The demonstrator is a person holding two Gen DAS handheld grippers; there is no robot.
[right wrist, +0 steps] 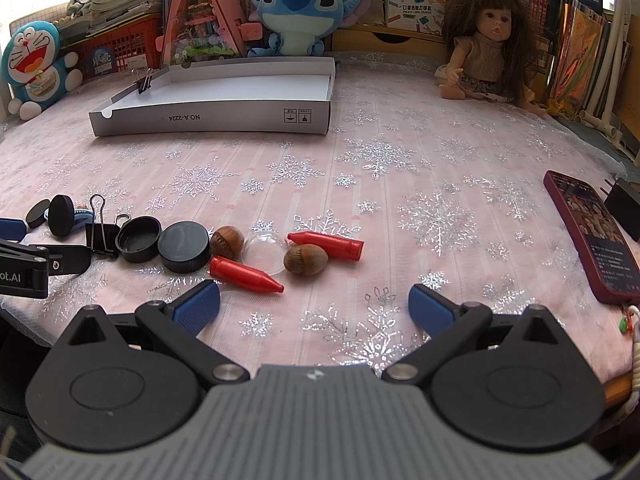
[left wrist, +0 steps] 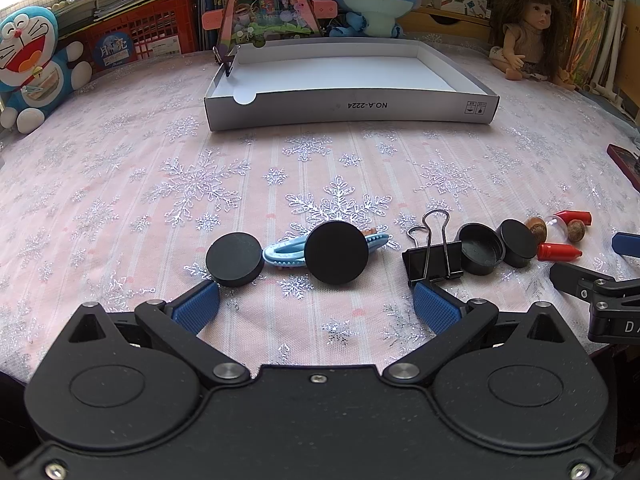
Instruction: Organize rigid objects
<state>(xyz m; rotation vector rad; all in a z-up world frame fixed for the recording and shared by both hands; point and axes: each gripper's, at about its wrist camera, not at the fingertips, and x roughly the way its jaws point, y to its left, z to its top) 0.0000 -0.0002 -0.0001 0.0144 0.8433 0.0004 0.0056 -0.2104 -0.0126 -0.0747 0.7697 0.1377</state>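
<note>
A row of small objects lies on the pink snowflake cloth. In the left wrist view: a black disc (left wrist: 235, 258), a blue hair clip (left wrist: 282, 255) under a larger black disc (left wrist: 336, 252), a black binder clip (left wrist: 432, 258), and two black caps (left wrist: 481, 248). My left gripper (left wrist: 316, 306) stands open just short of them, holding nothing. In the right wrist view: two red crayon-like pieces (right wrist: 245, 275), two acorns (right wrist: 305, 259), a clear dome (right wrist: 266, 251). My right gripper (right wrist: 314, 306) is open and empty, right of the red piece. A white box (left wrist: 352, 108) sits behind.
A small binder clip (right wrist: 144, 80) grips the box's left wall. A red-cased phone (right wrist: 588, 236) and a black plug (right wrist: 624, 208) lie at the right. Plush toys (right wrist: 300, 12), a doll (right wrist: 486, 44), a red crate and books line the back edge.
</note>
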